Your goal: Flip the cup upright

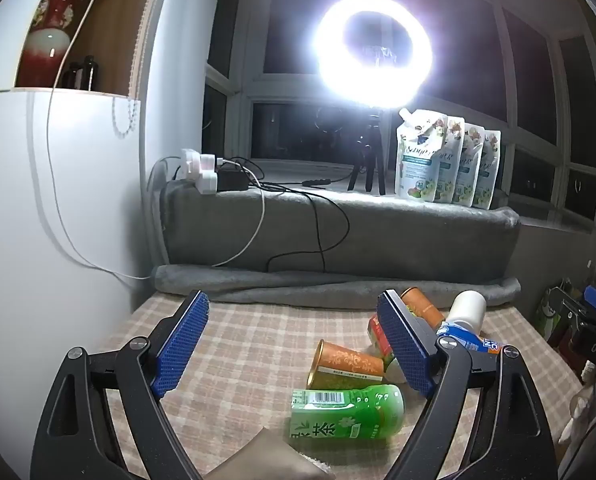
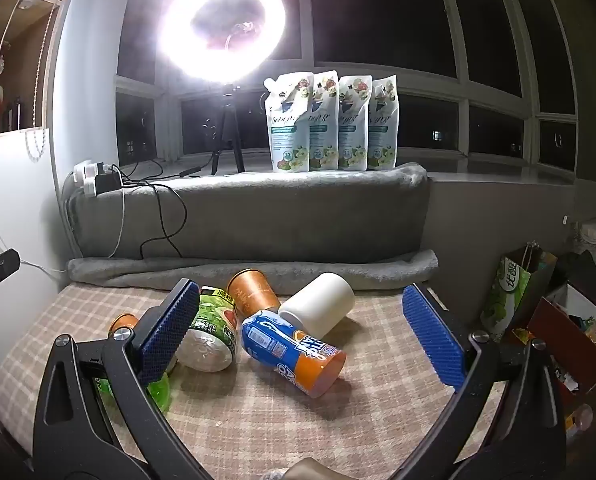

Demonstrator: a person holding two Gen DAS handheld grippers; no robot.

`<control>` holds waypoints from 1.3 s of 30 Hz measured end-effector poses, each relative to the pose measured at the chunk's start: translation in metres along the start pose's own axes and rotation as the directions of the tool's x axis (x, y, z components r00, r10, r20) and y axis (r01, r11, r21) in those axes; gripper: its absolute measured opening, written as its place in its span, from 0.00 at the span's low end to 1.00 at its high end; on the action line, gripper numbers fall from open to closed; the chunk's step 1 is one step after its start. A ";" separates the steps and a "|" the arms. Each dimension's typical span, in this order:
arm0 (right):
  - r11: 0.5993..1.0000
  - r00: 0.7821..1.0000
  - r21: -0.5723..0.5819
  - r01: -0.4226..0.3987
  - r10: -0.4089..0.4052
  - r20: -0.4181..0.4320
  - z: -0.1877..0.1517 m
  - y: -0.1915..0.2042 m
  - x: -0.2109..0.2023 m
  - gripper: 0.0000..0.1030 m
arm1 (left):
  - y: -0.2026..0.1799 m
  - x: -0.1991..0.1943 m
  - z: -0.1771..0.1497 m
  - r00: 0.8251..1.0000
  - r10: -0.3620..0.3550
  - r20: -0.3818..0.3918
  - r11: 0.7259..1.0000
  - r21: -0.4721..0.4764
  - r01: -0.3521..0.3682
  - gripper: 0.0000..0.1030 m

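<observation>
Several cups lie on their sides on the checked tablecloth (image 1: 250, 344). In the left wrist view a green tea cup (image 1: 347, 412) lies nearest, an orange-gold cup (image 1: 347, 364) behind it, a white cup (image 1: 465, 308) and a blue-orange cup (image 1: 469, 340) to the right. My left gripper (image 1: 294, 344) is open and empty above them. In the right wrist view the blue-orange cup (image 2: 294, 352), the white cup (image 2: 321, 308), a copper cup (image 2: 254, 290) and a green foil-lidded cup (image 2: 212, 332) lie between the fingers of my right gripper (image 2: 309, 332), which is open and empty.
A grey blanket (image 2: 250, 216) covers the ledge behind the table. A ring light on a tripod (image 2: 222, 20), several refill pouches (image 2: 329, 120) and a power strip (image 2: 98, 180) with cables stand on the sill. Bags and boxes (image 2: 537, 320) sit at the right. A white cabinet (image 1: 58, 200) is at the left.
</observation>
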State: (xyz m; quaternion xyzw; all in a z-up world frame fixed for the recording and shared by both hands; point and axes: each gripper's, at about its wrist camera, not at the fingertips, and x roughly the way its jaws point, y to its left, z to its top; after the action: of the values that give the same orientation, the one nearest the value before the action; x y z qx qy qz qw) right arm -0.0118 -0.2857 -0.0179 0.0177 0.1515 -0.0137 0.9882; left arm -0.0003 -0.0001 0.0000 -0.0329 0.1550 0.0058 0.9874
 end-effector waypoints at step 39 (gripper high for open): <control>1.000 1.000 -0.002 0.011 -0.011 0.013 0.004 -0.004 0.000 1.00 | 0.000 -0.001 -0.002 1.000 -0.006 -0.020 1.000 -0.006 0.005 0.84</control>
State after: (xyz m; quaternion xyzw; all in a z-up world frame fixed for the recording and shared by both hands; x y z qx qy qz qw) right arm -0.0105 -0.2896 -0.0144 0.0156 0.1455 -0.0190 0.9891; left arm -0.0022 0.0000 -0.0012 -0.0363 0.1647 0.0032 0.9857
